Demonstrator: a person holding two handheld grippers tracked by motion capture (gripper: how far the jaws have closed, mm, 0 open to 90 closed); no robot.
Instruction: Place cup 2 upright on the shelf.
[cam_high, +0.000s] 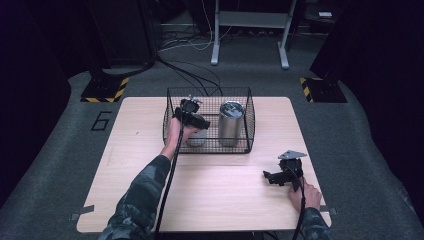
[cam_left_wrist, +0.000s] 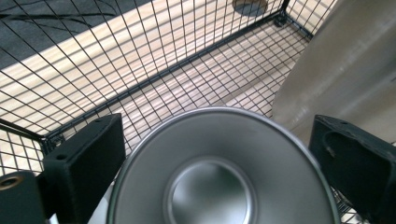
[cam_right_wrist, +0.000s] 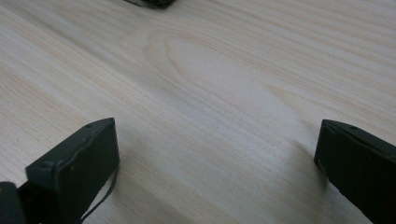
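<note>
Left tongs (cam_high: 191, 120) are hanging over the left half of the wire basket (cam_high: 250, 117), pointing down into it. Jaws are standing apart, one on each side of the short steel cup (cam_left_wrist: 219, 172); in the left gripper view there is a gap showing on both sides, so the pads are not pressing on it. The cup is sitting upright on the basket floor, mouth facing up, long axis vertical, in the front-left part of the basket.

Just beside it on the right the tall steel tumbler (cam_high: 231, 122) is standing, also upright with its mouth up, near the basket's front wall. Its side is crowding the jaw on that side in the left gripper view; I cannot tell whether they are touching. The basket walls are closing in the cup on the left and front.

The basket is sitting at the middle of the worktop's (cam_high: 220, 200) far edge.

Right tongs (cam_high: 274, 177) are resting near the worktop's near-right corner, well apart from the basket, jaws wide apart with only bare wood between them, pointing toward the left edge. The person's hand (cam_high: 305, 195) is gripping them from behind.

Count: two steel vessels, one basket, two sets of tongs.
</note>
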